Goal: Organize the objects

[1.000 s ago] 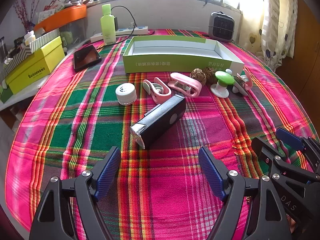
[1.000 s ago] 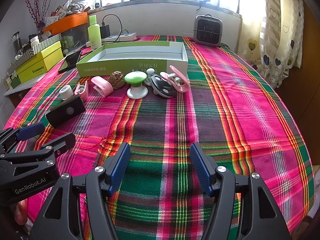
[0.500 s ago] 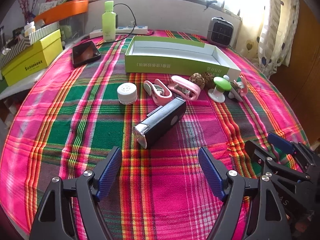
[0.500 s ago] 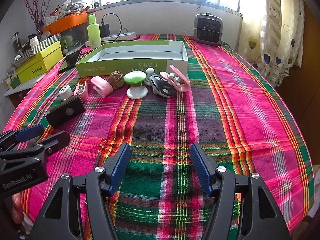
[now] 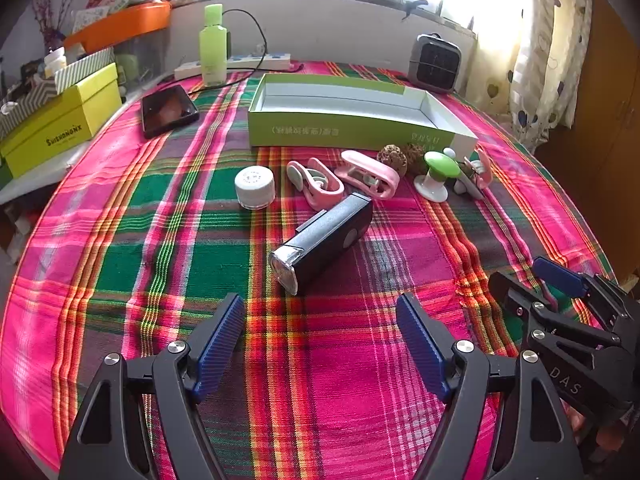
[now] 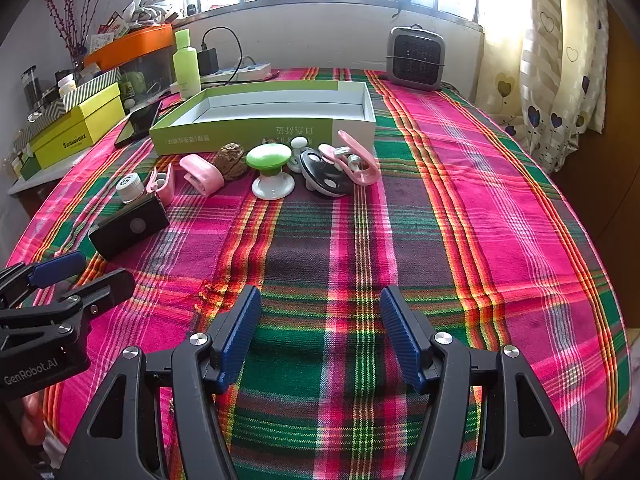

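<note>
Left hand-held gripper (image 5: 320, 344) spread, empty, near black flashlight (image 5: 324, 236). Risk: flashlight rolled into pink clips (image 5: 340, 178) if nudged off-centre. Right hand-held gripper (image 6: 320, 332) spread, empty.

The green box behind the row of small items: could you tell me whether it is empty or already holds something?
Empty. The green box shows only bare white floor and walls in both views.

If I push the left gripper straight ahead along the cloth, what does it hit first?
Most likely the black flashlight: its lens end lies nearest, just ahead of the open left gripper and roughly centred between the fingers. Depth is hard to judge through the fisheye.
</note>
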The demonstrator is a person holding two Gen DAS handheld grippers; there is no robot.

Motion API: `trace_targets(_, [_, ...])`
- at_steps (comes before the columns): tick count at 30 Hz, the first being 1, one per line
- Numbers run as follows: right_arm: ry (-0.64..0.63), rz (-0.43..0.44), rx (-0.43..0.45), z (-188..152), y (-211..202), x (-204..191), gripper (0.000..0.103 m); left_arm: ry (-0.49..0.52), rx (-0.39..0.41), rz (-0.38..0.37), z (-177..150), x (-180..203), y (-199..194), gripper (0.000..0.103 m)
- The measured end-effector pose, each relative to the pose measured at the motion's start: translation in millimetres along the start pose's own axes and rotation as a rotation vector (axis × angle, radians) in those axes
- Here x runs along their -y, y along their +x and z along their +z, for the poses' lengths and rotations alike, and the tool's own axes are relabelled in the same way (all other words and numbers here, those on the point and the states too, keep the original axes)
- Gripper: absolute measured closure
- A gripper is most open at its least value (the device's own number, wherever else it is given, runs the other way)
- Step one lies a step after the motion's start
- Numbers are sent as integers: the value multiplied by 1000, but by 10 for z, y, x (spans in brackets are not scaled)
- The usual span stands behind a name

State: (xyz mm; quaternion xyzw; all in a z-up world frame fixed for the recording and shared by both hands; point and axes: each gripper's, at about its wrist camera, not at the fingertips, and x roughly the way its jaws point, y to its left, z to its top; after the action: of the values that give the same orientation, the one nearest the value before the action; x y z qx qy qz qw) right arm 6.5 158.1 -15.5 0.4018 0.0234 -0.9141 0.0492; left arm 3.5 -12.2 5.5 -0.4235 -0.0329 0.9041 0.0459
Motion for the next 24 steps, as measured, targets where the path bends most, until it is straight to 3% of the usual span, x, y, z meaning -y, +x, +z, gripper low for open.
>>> trace_targets(10, [-4,1,-6,1,5,1,40,23,106,7,148,-124,-179,26])
trace_targets(14, [-5,30,-16,29,9,36,40,49,105,11,234,-190,-130,26])
trace_targets(21, [12,73,-11,86,22,89,40,57,56,-61,281,-192,5,28])
trace_targets(24, [6,76,2,136,23,132,40,71,43,-43,277,-179,70,31])
